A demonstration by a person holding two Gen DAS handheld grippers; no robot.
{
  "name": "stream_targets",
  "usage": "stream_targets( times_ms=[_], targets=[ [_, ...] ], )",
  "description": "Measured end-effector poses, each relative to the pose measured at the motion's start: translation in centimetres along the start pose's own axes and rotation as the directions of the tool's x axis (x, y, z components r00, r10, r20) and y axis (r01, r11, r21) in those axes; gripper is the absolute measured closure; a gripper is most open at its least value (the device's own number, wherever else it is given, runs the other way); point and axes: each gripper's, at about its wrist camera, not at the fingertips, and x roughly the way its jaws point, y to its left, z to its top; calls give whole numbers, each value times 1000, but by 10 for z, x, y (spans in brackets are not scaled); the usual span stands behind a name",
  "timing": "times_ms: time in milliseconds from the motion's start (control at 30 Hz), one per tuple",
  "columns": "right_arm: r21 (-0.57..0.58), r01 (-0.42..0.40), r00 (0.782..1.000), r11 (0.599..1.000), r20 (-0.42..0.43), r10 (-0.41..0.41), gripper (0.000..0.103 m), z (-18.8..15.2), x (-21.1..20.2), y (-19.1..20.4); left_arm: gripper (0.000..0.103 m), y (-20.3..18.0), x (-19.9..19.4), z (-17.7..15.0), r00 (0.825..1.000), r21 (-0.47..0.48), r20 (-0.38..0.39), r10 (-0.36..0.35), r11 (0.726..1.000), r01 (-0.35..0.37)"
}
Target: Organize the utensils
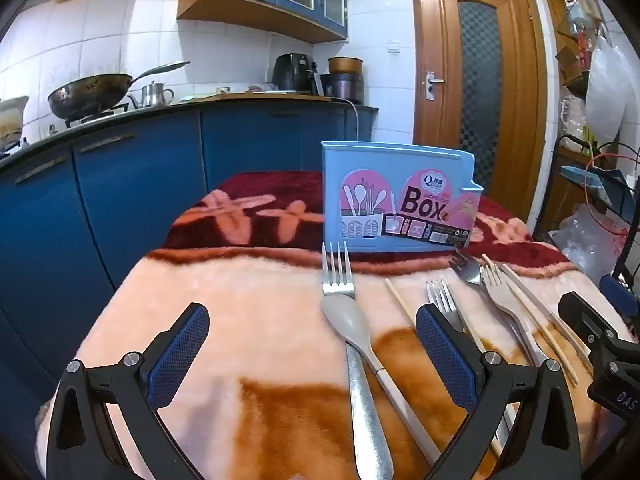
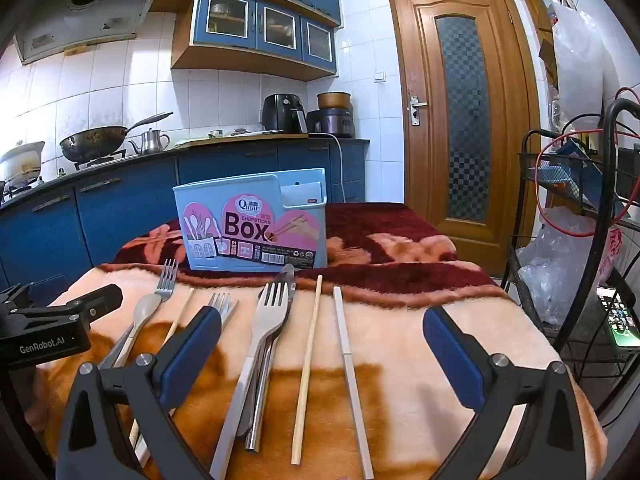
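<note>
A light blue chopsticks box stands upright at the back of a blanket-covered table. Utensils lie in a row in front of it. In the left wrist view my left gripper is open above a metal fork and a beige spoon, touching neither. In the right wrist view my right gripper is open over a beige fork, a wooden chopstick and a white chopstick. Neither gripper holds anything.
Blue kitchen cabinets with a wok and kettle run along the left. A wooden door is behind the table. A black wire rack with plastic bags and a phone stands close on the right.
</note>
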Motion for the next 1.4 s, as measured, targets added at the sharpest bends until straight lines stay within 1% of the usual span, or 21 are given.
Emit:
stream_targets(
  times_ms=[367, 1400],
  targets=[
    [-2, -1, 1000, 1000, -5, 1, 0, -1, 1, 0, 0, 1, 1, 1, 1000, -1, -13, -1, 1000, 1],
    [-4, 2, 1000, 1000, -11, -2, 0, -1, 2, 0, 0, -1, 1, 0, 1000, 0, -12, 2, 1000, -2]
  ],
)
